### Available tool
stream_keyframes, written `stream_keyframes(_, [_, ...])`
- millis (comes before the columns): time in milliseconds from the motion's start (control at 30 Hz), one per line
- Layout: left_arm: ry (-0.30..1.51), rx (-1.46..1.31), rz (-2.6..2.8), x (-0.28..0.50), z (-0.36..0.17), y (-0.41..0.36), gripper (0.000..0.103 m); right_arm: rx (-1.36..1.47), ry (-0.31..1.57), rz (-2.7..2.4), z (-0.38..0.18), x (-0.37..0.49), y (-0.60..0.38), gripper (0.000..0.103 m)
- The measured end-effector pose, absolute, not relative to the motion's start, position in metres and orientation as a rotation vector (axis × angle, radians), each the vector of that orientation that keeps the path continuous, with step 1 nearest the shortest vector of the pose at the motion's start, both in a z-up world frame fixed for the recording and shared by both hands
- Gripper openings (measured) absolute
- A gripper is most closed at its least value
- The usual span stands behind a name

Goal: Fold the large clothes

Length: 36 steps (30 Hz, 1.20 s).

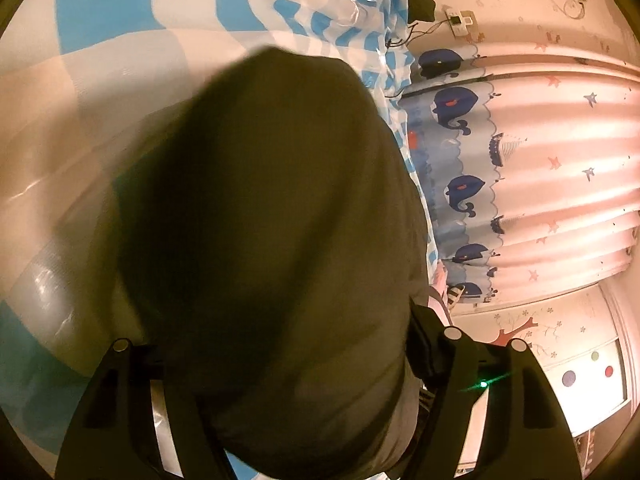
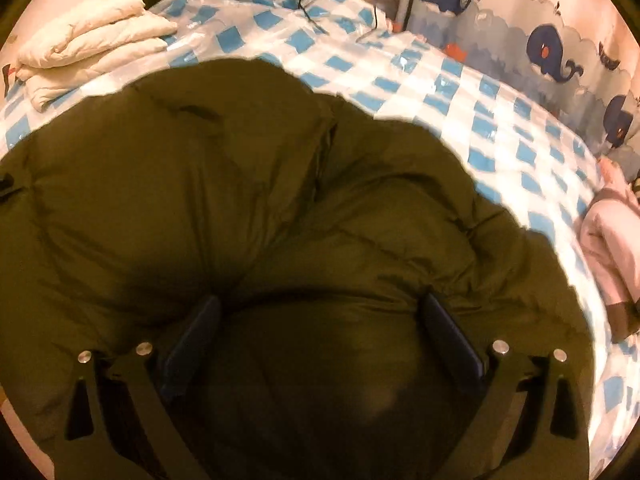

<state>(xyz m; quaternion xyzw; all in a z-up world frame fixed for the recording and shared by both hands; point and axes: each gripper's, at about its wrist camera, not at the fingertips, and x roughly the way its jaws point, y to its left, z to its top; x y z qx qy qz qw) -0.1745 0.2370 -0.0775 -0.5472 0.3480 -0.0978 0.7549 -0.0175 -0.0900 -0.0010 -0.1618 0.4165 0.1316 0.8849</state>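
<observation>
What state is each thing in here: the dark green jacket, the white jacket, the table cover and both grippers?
Dark green puffer jacket: spread on the table, partly bunched, a thick fold between the right jaws.
White puffer jacket: folded, at the far corner.
Checked table cover: spread flat, glossy.
Left gripper: jaws apart, dark fabric between; grip unclear.
Right gripper: jaws wide, closed on the jacket fold.

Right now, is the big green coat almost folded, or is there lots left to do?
Partly. The green coat lies bunched on the checked cover, its zip seam folded inward. The right gripper has a puffy fold between its fingers; the left gripper has coat between its fingers too. It still needs flattening. A white padded garment already sits folded.
</observation>
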Motion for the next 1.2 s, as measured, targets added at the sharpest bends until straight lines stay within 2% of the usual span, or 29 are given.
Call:
stream_keyframes(133, [0.753,-1.203,-0.236,-0.176,-0.082,0.237,0.042,-0.376,0.849,0.271,-0.004,-0.022,-0.087,0.097])
stream_keyframes(200, [0.752,-1.194,-0.239,-0.176,-0.080,0.236,0.035,-0.369,0.858,0.273,-0.003,-0.021,-0.089,0.097])
stream_keyframes(333, [0.751,-1.168,-0.240,-0.183,-0.079,0.235,0.028,-0.322,0.793,0.276,0.021,-0.018,-0.090,0.097])
stream_keyframes(467, [0.743,-1.158,-0.237,-0.185,-0.080,0.234,0.026,-0.239,0.804,0.220,0.033,0.028,-0.096,0.097])
stream_keyframes(600, [0.734,-1.151,-0.250,-0.182,-0.079,0.234,0.026,-0.208,0.953,0.192,-0.012,0.082,-0.093,0.097])
stream_keyframes(700, [0.743,-1.123,-0.243,-0.168,-0.073,0.230,0.026,-0.195,0.981,0.203,-0.020,0.088,-0.092,0.097])
stream_keyframes(767, [0.747,-1.128,-0.246,-0.165,-0.074,0.231,0.026,-0.174,0.986,0.213,-0.010,0.078,-0.098,0.097])
stream_keyframes(900, [0.744,-1.132,-0.249,-0.168,-0.078,0.232,0.026,-0.219,0.880,0.247,0.023,0.015,-0.103,0.097])
stream_keyframes(1100, [0.735,-1.113,-0.226,-0.172,-0.069,0.224,0.026,-0.309,0.921,0.230,-0.019,-0.014,-0.089,0.097])
stream_keyframes(1200, [0.738,-1.059,-0.209,-0.174,-0.055,0.220,0.023,-0.273,0.962,0.233,-0.006,-0.015,-0.090,0.097])
